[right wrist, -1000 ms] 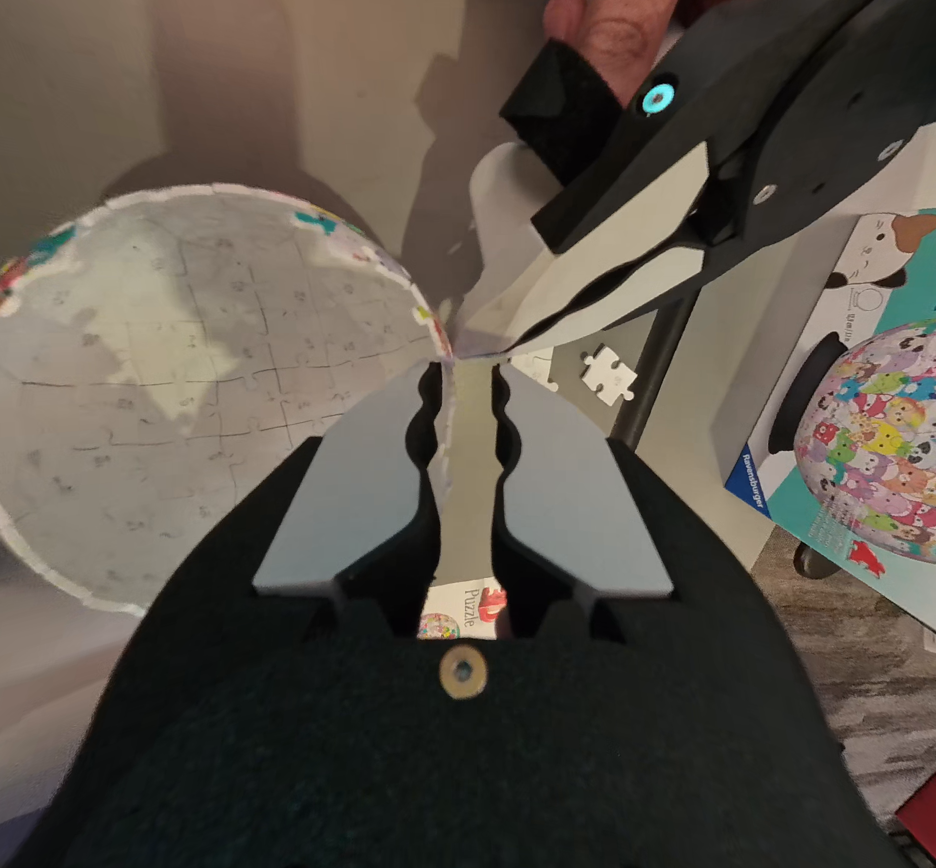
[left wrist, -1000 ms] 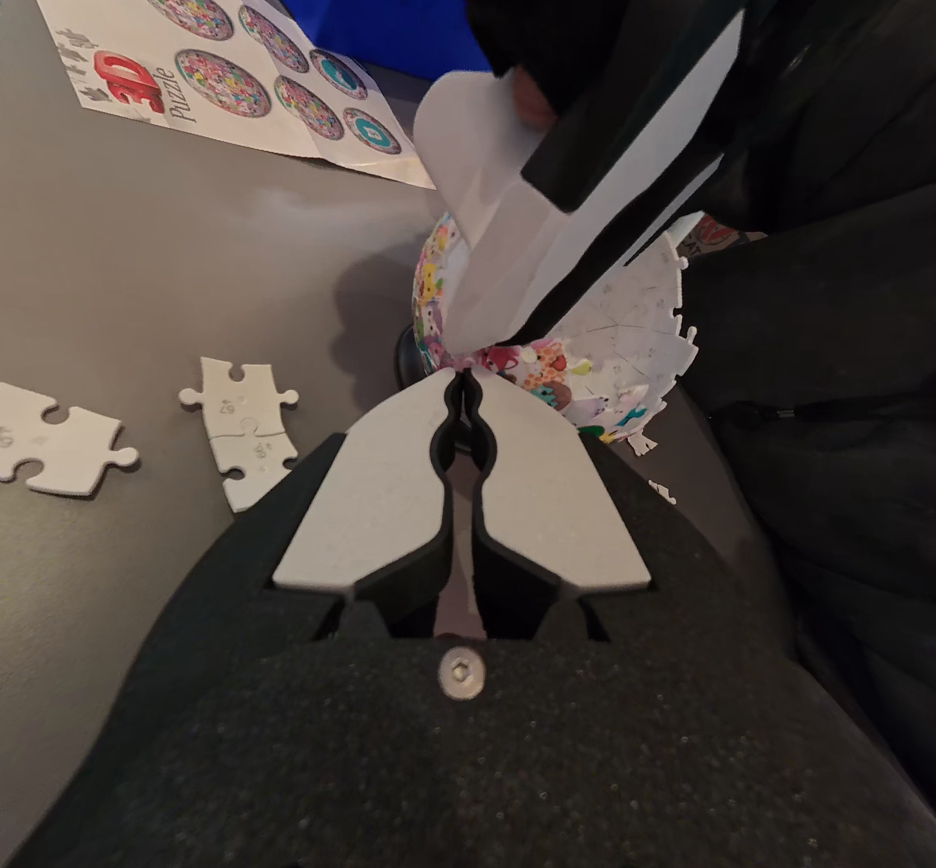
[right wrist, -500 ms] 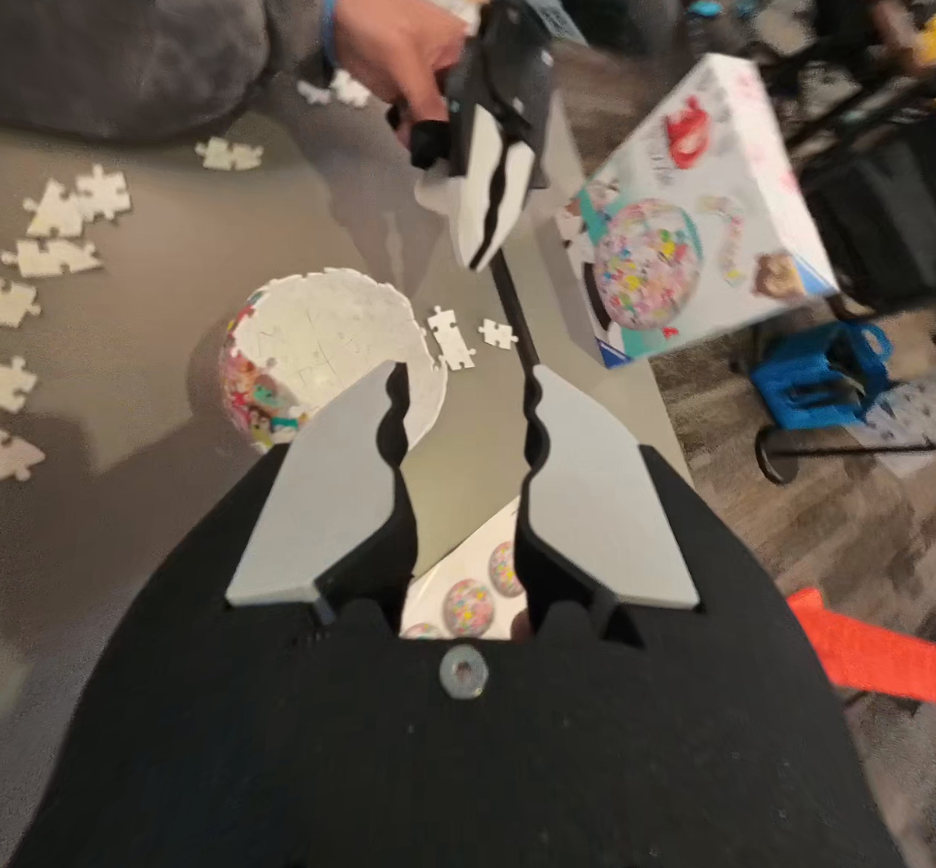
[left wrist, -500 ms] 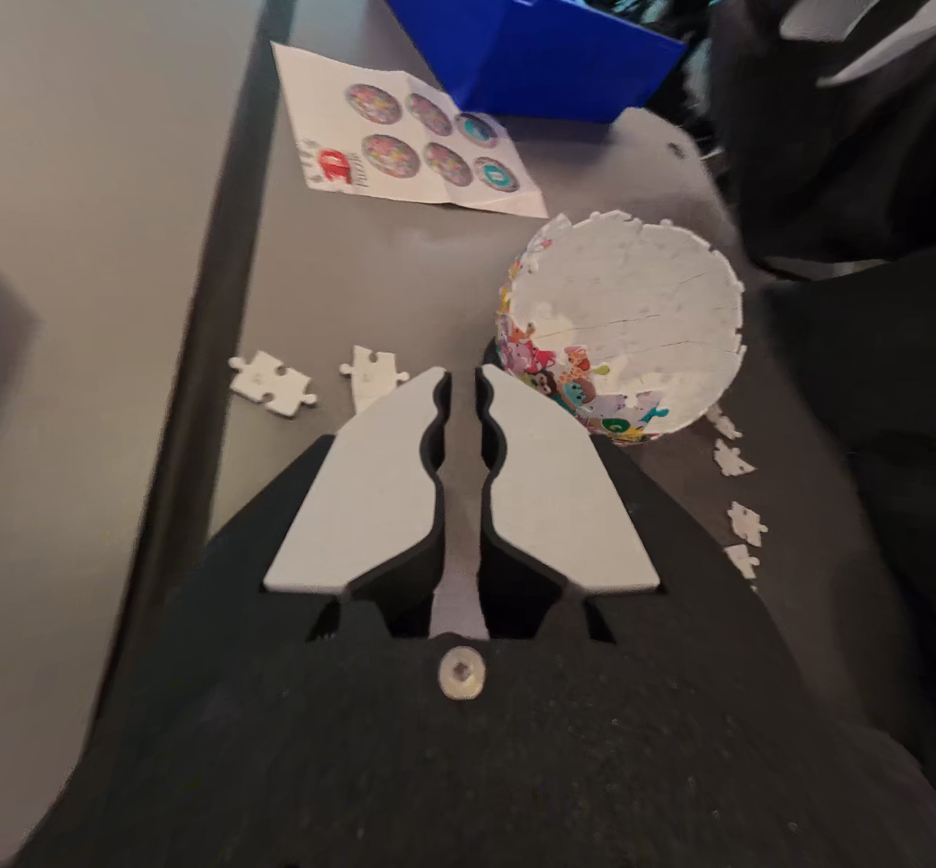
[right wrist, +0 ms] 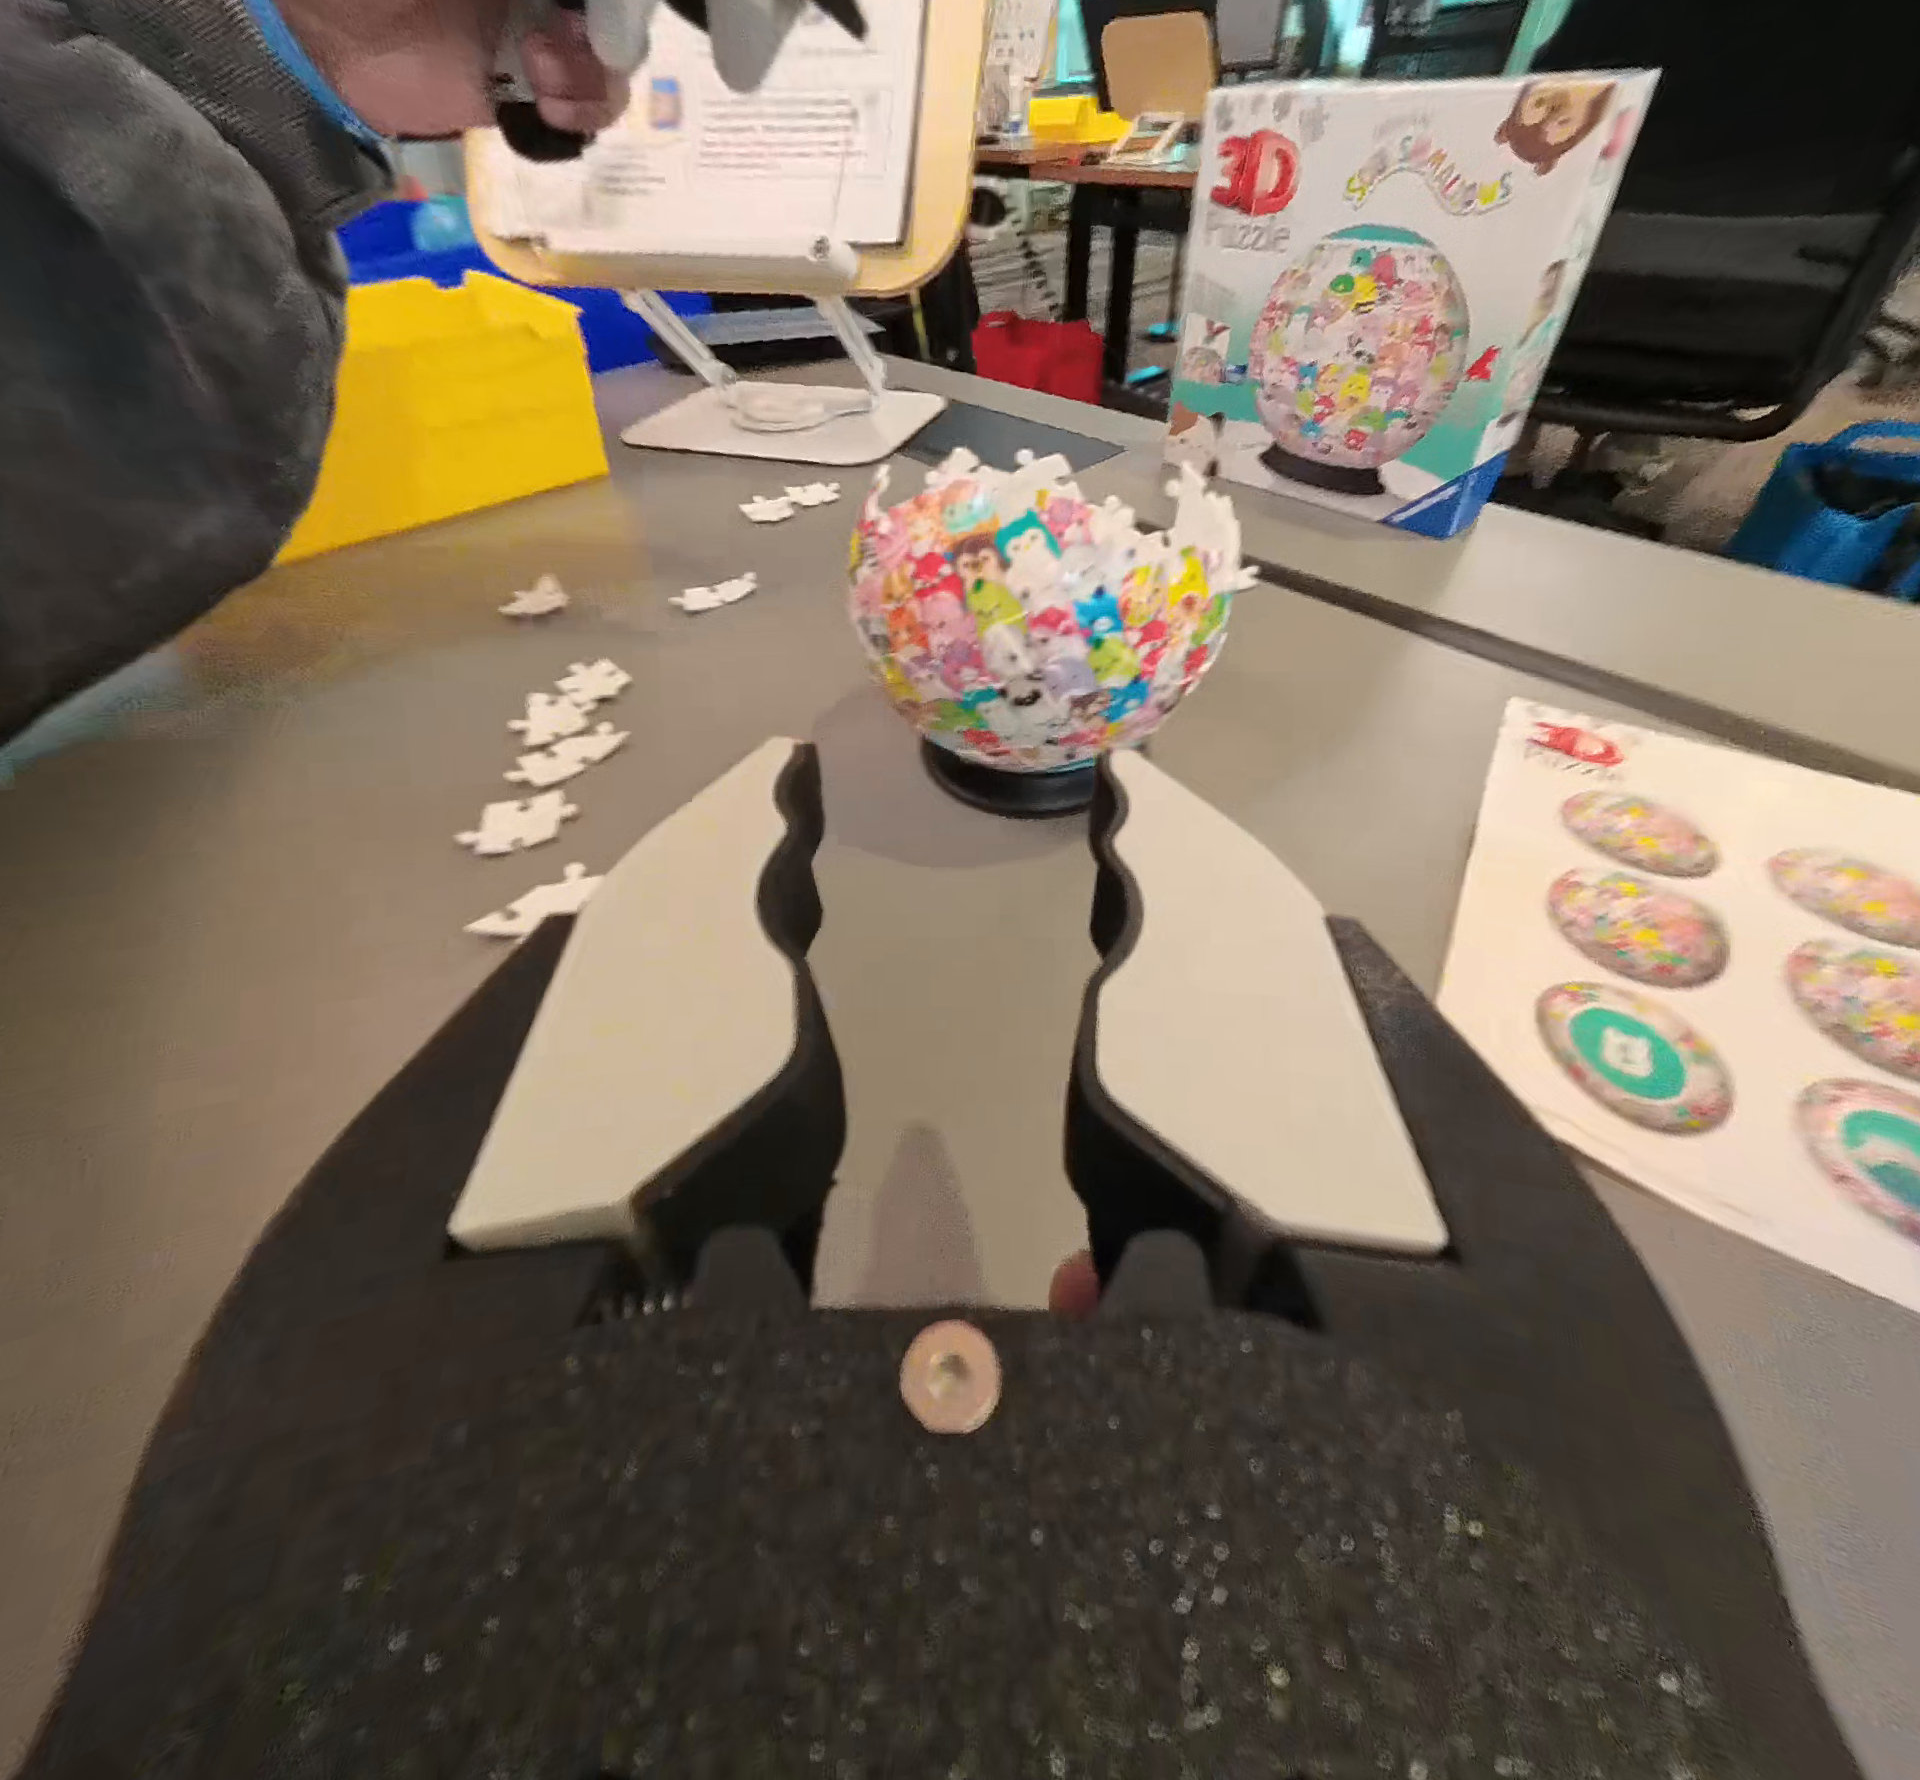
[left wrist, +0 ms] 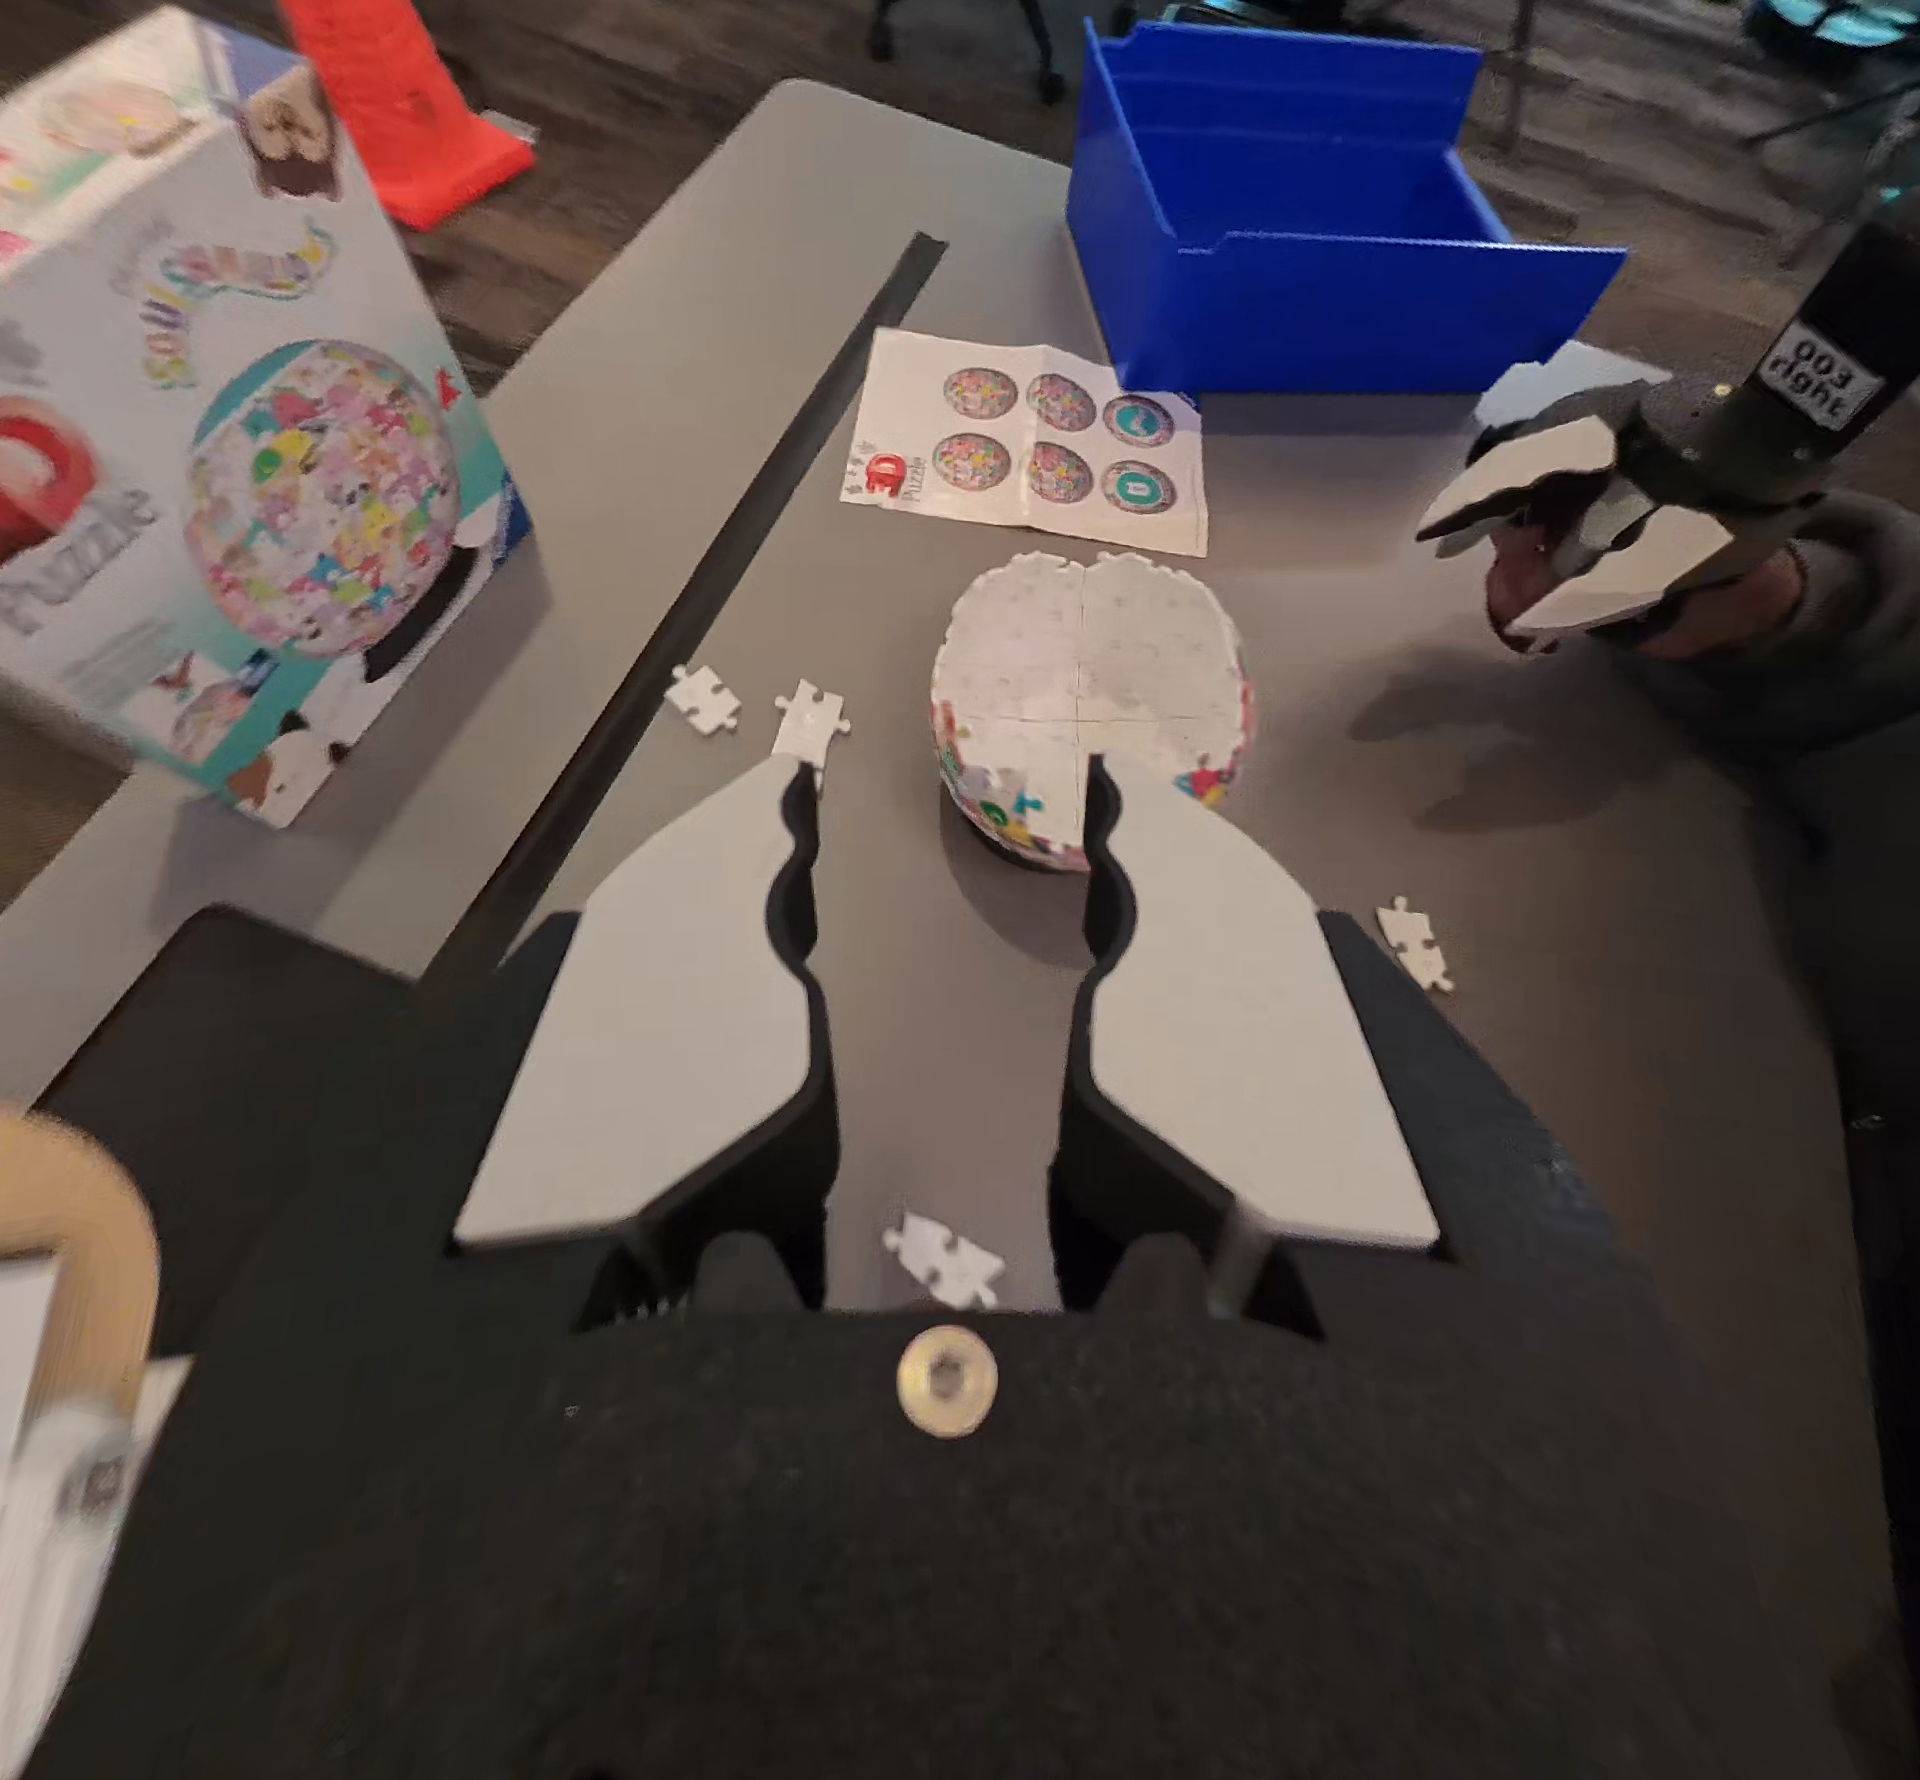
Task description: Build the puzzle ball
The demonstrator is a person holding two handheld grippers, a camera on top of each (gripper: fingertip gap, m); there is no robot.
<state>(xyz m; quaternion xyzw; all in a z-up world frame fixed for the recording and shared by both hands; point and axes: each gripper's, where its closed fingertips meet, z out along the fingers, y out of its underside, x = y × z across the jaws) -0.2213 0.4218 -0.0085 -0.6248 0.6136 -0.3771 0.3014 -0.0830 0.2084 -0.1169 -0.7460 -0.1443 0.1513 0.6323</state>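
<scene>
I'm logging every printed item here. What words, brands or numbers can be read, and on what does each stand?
I do not copy out writing; these things bear it:
Puzzle box: large coloured lettering, legible.
Folded leaflet: red logo beside ball pictures.
Sticker on the right gripper: short, legible.
Page on the stand: blurred.
Puzzle ball, inside: marks too small.

Indoor light, moderate, from overhead. Half-built colourful puzzle ball (right wrist: 1039,613) on black stand sharp in right wrist view, soft shadow on grey worktop (right wrist: 312,951) around stand. Soft sheen on worktop near it. Left of ball, raised hand (right wrist: 416,16) motion-blurred. In left wrist view, white puzzle box (left wrist: 239,442) left of ball blurred. Wide-angle bending at edges.
</scene>
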